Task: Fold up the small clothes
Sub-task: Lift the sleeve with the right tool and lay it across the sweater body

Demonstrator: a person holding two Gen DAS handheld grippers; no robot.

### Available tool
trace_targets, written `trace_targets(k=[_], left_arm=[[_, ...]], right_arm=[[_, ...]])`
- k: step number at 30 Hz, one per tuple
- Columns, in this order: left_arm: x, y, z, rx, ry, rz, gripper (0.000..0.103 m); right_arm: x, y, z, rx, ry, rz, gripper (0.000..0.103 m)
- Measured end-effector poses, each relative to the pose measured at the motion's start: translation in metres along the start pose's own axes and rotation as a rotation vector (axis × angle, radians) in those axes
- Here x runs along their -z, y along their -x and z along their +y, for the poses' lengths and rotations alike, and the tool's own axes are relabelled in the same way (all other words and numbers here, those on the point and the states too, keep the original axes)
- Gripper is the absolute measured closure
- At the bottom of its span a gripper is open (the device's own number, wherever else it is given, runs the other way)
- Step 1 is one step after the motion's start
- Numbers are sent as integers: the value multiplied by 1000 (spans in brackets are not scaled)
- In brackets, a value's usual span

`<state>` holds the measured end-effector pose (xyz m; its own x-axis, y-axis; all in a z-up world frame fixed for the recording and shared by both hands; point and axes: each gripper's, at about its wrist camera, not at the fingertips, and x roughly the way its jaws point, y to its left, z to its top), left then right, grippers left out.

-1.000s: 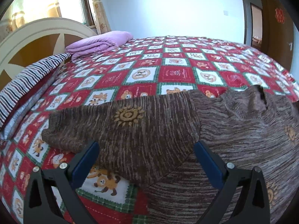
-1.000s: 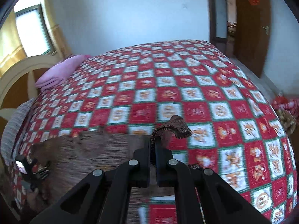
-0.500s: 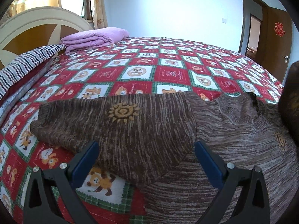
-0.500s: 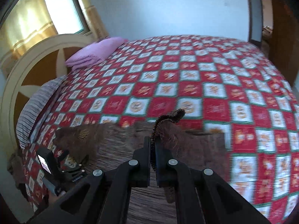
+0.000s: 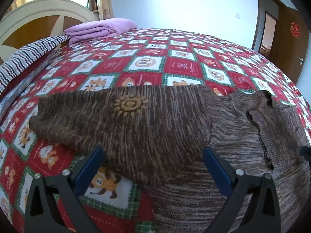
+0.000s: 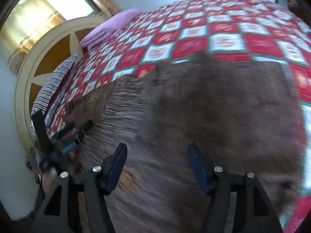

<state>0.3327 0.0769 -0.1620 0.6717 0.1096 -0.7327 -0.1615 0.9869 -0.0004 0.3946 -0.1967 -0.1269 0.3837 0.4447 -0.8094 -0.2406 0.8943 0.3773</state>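
On the red patchwork bedspread (image 5: 180,66) lies our brown knitted sweater (image 5: 223,136), spread across the near edge of the bed and well apart from the folded pink blanket (image 5: 99,29) by the headboard (image 5: 35,27). We judge the fold to be under way but far from finished. Taking the sweater's collar (image 5: 266,97) as our mark, the sleeve (image 5: 116,120) to the left of it, the one with the yellow sun patch, stretches straight out and flat over the bedspread, not yet brought in. To the right of the collar, a ribbed flap already lies turned over onto the body, so one side appears to be folded in (the right wrist view is too blurred to confirm how neatly it sits). Our left gripper (image 5: 153,163) hovers just below the outstretched sleeve with its jaws spread wide and nothing between them. Our right gripper (image 6: 156,161) also has its jaws parted and empty, poised low over the body of the sweater below the collar. What remains, as we read it, is to bring the left sleeve across the body, then double the body over from hem toward collar, and smooth the result.
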Motion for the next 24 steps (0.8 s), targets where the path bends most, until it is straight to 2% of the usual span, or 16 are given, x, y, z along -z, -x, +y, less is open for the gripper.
trace_targets(k=[1,4,7,9,12,14,15,16,19,23,24], left_arm=[[-1,4,-2,-15,-18,-4,0],[-4,24,-20,-39,-110,-33,0],[-11,37,-44,-26,-161,-30,0],[-16,43,-65,-33,-198,-42,0],[-19,44,-96,-42,-247,-54,0],[-19,39,-114,-40,-270,-45,0],[-18,36,-122,-44,-285,-45,0],[-17,33,-129,-52,-299,-51,0],[-10,24,-146,-70,-332,-50,0],[-3,10,-159,-84,-348,-22,0],[-2,8,-160,-85,-346,-16,0]], right_arm=[[5,14,-12,29,1,-24,38],[14,49,-50,201,13,-123,38],[6,62,-84,242,-52,-170,38],[1,62,-101,304,-93,-194,38],[0,46,-114,272,-105,-156,38],[5,41,-117,287,-100,-141,40],[8,40,-117,282,-99,-136,50],[13,39,-120,268,-96,-128,54],[21,43,-124,268,-81,-129,56],[26,47,-127,180,-87,-98,57],[27,48,-122,188,-72,-95,57]])
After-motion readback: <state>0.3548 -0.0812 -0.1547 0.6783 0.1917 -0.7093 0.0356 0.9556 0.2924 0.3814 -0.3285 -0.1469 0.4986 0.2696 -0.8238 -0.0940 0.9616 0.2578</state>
